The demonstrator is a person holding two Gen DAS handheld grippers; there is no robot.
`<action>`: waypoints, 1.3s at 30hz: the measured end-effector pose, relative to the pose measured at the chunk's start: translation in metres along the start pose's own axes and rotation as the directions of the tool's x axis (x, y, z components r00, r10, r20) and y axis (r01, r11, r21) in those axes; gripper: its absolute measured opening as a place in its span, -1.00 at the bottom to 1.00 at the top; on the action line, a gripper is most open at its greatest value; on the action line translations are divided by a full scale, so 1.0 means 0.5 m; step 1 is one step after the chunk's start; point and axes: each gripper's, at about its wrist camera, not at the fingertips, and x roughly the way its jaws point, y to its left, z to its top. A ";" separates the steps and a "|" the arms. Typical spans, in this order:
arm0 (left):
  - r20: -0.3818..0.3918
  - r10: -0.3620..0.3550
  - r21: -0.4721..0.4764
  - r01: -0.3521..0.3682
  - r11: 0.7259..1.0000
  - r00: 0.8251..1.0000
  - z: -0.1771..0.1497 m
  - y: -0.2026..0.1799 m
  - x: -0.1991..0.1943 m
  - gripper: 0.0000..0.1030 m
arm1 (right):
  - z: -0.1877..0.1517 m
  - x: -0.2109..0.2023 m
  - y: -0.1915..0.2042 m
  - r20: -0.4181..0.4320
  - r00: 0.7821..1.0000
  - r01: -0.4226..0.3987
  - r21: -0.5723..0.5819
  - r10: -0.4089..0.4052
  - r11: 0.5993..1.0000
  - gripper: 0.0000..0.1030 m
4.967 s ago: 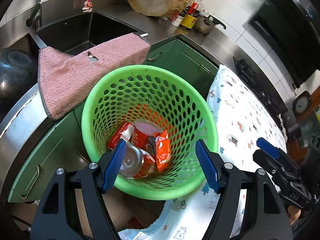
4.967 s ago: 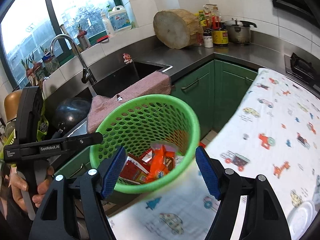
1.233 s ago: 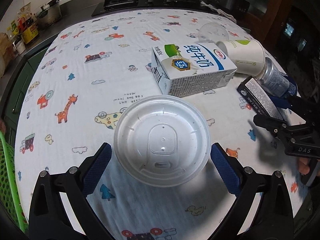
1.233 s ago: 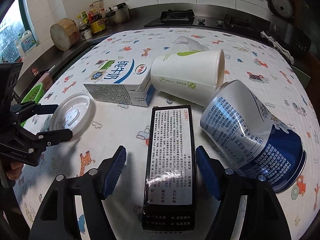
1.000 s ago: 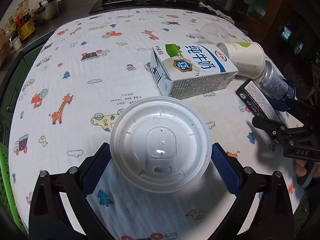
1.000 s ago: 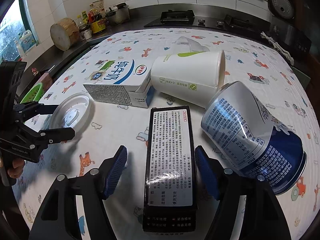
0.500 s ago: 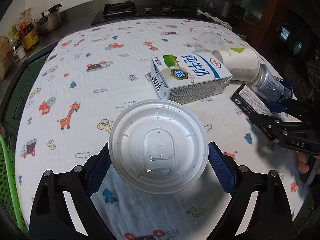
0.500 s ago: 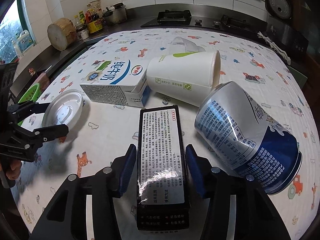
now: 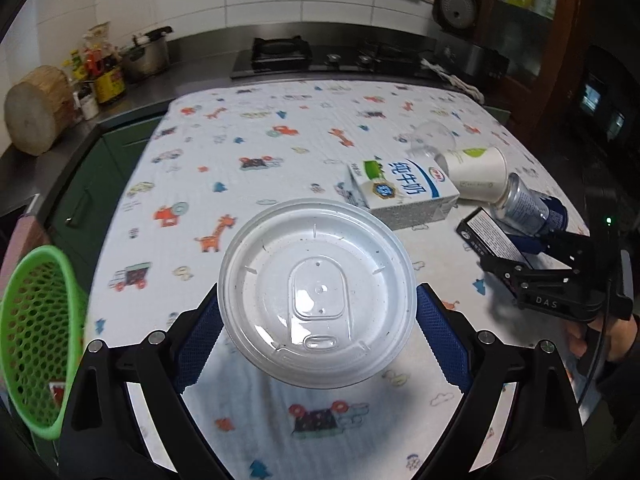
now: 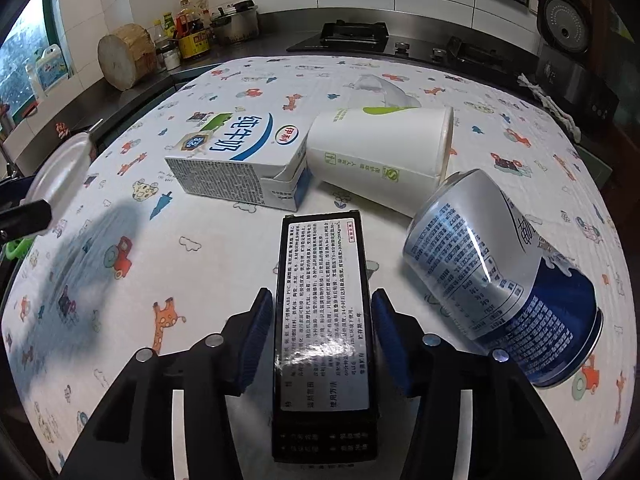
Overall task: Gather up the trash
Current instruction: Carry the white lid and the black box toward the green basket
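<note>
Off the counter's (image 9: pixel 280 128) left edge hangs a green basket (image 9: pixel 38 336). The left tool (image 9: pixel 318 332) grips a white plastic lid (image 9: pixel 316 300) by its rim between wide-spread blue pads, lifted clear of the patterned cloth. Toward the counter's right side lie a milk carton (image 10: pixel 236 160) on its side, a paper cup (image 10: pixel 380 156) tipped over and touching it, and a clear plastic cup (image 10: pixel 380 88) behind them. A black box (image 10: pixel 322 320) lies between the pads of the right tool (image 10: pixel 322 332), whose jaws are closing narrow beside it. A blue-and-silver can (image 10: pixel 500 276) lies near the right edge.
</note>
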 end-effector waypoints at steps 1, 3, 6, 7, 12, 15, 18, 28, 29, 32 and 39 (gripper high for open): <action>0.010 0.013 -0.010 -0.013 1.000 1.000 -0.003 0.006 -0.014 0.76 | -0.001 -0.001 0.002 0.000 1.000 0.000 -0.001 0.000 1.000 -0.10; 0.025 0.028 -0.031 -0.027 0.999 0.999 -0.010 0.016 -0.036 0.76 | -0.005 -0.006 0.008 0.001 1.000 -0.006 -0.001 0.006 1.000 -0.11; 0.047 0.049 -0.058 -0.046 0.997 0.998 -0.021 0.034 -0.073 0.76 | -0.008 -0.015 0.023 0.007 1.000 -0.013 -0.010 0.013 1.000 -0.11; 0.053 0.054 -0.062 -0.051 0.997 0.997 -0.023 0.038 -0.082 0.76 | -0.009 -0.019 0.030 0.011 1.000 -0.018 -0.015 0.018 1.000 -0.11; 0.089 0.092 -0.095 -0.083 0.992 0.992 -0.034 0.084 -0.136 0.76 | 0.004 -0.041 0.073 0.031 0.998 -0.054 -0.040 0.055 0.998 -0.11; 0.103 0.124 -0.121 -0.111 0.986 0.987 -0.037 0.125 -0.162 0.76 | 0.023 -0.054 0.113 0.046 0.995 -0.089 -0.061 0.091 0.994 -0.11; 0.106 0.159 -0.158 -0.142 0.977 0.981 -0.042 0.180 -0.182 0.76 | 0.043 -0.064 0.155 0.056 0.991 -0.120 -0.085 0.125 0.989 -0.11; 0.024 0.281 -0.312 -0.260 0.914 0.959 -0.087 0.406 -0.193 0.76 | 0.118 -0.056 0.338 0.047 0.974 -0.207 -0.198 0.220 0.958 -0.11; 0.014 0.287 -0.325 -0.267 0.907 0.958 -0.094 0.426 -0.191 0.76 | 0.126 -0.052 0.362 0.043 0.973 -0.214 -0.215 0.228 0.953 -0.11; -0.022 0.311 -0.368 -0.297 0.881 0.950 -0.116 0.490 -0.181 0.76 | 0.141 -0.038 0.419 0.026 0.969 -0.232 -0.250 0.246 0.940 -0.11; -0.123 0.328 -0.451 -0.347 0.822 0.937 -0.170 0.609 -0.133 0.76 | 0.168 -0.003 0.543 -0.016 0.959 -0.274 -0.324 0.284 0.906 -0.11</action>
